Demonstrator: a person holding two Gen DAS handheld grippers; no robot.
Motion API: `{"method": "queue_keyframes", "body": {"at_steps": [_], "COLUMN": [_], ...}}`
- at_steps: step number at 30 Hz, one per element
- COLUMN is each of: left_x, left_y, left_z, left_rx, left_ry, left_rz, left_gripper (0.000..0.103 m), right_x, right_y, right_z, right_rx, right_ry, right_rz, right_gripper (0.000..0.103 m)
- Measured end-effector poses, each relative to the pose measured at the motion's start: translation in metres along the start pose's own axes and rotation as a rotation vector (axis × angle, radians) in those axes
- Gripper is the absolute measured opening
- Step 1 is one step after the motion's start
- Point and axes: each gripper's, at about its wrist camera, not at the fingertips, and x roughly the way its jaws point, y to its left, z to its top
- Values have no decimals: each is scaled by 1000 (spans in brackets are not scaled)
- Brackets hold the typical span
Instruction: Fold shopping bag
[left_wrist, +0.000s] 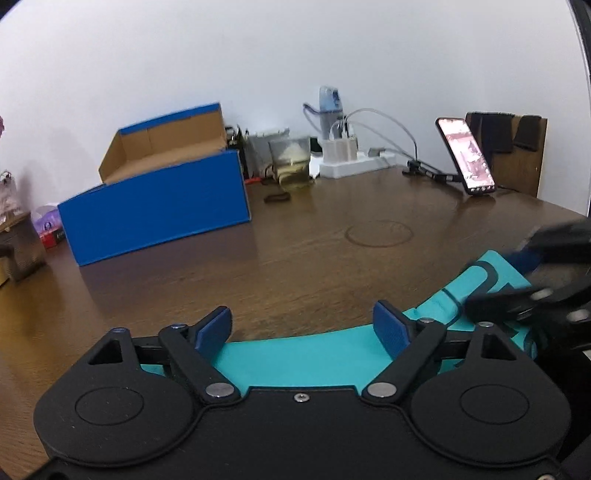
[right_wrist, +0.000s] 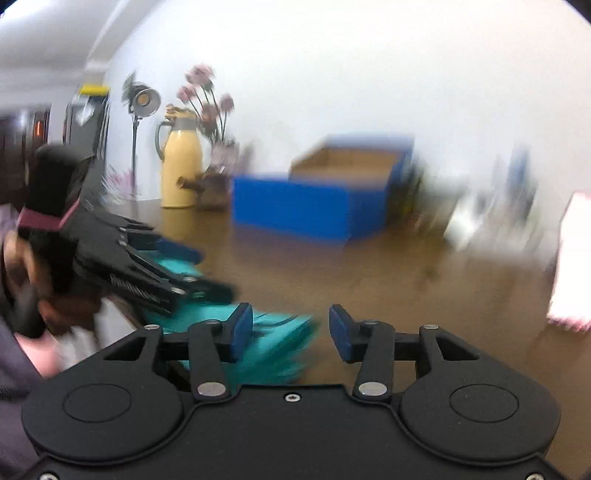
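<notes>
Tongs both gape: left tongs (left_wrist: 303, 326) level over teal shopping bag (left_wrist: 306, 358); right tongs (right_wrist: 291, 332) beside its edge.

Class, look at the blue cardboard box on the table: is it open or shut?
Open. The blue box shows its bare brown inside, lid flap raised behind.

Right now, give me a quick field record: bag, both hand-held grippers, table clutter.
bag: teal shopping bag lying flat on the brown table, near edge
left hand-held gripper: open, over the bag, gripping nothing
right hand-held gripper: open, above the bag's end, view motion-blurred
box: open blue cardboard box at the far left of the table
phone: propped upright, screen lit, far right
power strip: white, by the wall, with cables
flask: yellow, seen from the right wrist
</notes>
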Motion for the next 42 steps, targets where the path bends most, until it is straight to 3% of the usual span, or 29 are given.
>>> {"method": "queue_keyframes", "body": {"at_steps": [1, 3, 7, 12, 13, 20, 22, 24, 26, 28, 32, 34, 36, 38, 42], "left_x": [-1, -4, -2, -3, -4, -8, -10, -28, -53, -80, -93, -80, -64, -53, -35], "left_y": [3, 10, 10, 13, 12, 17, 21, 24, 22, 12, -19, -37, -48, -58, -66], "left_z": [1, -3, -2, -4, -4, -5, 3, 21, 38, 54, 64, 71, 79, 86, 88], "left_rx": [-19, -35, -38, -33, -34, -47, -71, -87, -36, 89, 406, 546, 636, 715, 753], "left_ry": [18, 33, 47, 56, 56, 66, 96, 57, -46, -173, -328, -353, -394, -408, -407], "left_rz": [-12, -27, -52, -107, -107, -129, -118, -137, -162, -157, -194, -155, -94, -72, -47], "left_gripper": [86, 86, 86, 86, 86, 89, 88, 88, 88, 91, 102, 102, 101, 101, 97], "right_x": [-11, -22, -1, 25, 29, 25, 21, 17, 10, 3, 15, 33, 52, 68, 91], "right_y": [0, -2, 15, 40, 44, 54, 56, 51, 42, 34, 20, 16, 12, 9, 13], "right_z": [1, 3, 6, 1, 1, -3, 2, 12, 29, 49, 89, 96, 101, 107, 116], "right_rx": [-60, -136, -326, -617, -642, -645, -639, -616, -607, -645, -933, -1105, -1186, -1217, -1217], "right_ry": [-26, -26, 103, 165, 183, 208, 229, 255, 262, 259, 318, 366, 401, 409, 377], "right_rz": [3, 91, 299, 345, 343, 298, 288, 290, 288, 263, 181, 140, 115, 89, 70], "right_gripper": [59, 66, 69, 76, 74, 25, 18, 17, 16, 16, 18, 18, 18, 18, 18]}}
